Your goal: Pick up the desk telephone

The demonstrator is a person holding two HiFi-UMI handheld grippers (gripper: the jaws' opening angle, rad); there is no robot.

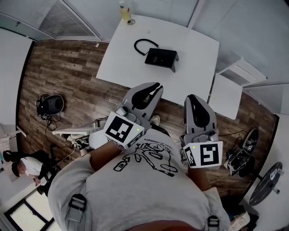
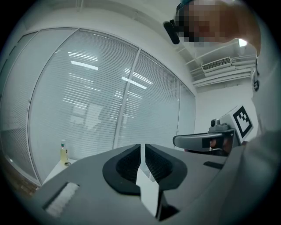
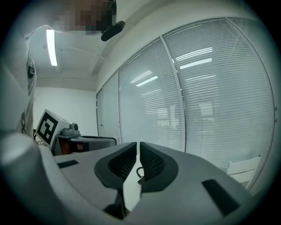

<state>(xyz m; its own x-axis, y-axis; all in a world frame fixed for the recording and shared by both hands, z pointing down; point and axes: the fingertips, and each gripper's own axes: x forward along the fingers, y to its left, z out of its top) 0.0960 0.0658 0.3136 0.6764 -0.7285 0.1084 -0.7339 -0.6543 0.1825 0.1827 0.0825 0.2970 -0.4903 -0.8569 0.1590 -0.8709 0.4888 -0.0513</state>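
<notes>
The black desk telephone sits on the white table, with its cord looped to its left. Both grippers hang short of the table's near edge, pointing at it. My left gripper is shut with nothing in it, and so is my right gripper. In the left gripper view the jaws meet, with a strip of table showing past them. In the right gripper view the shut jaws frame a bit of the phone's cord.
A bottle stands at the table's far edge, also seen as the bottle. A small white side table adjoins on the right. Shoes, a black bag and a person are on the wood floor. Blinds cover the far wall.
</notes>
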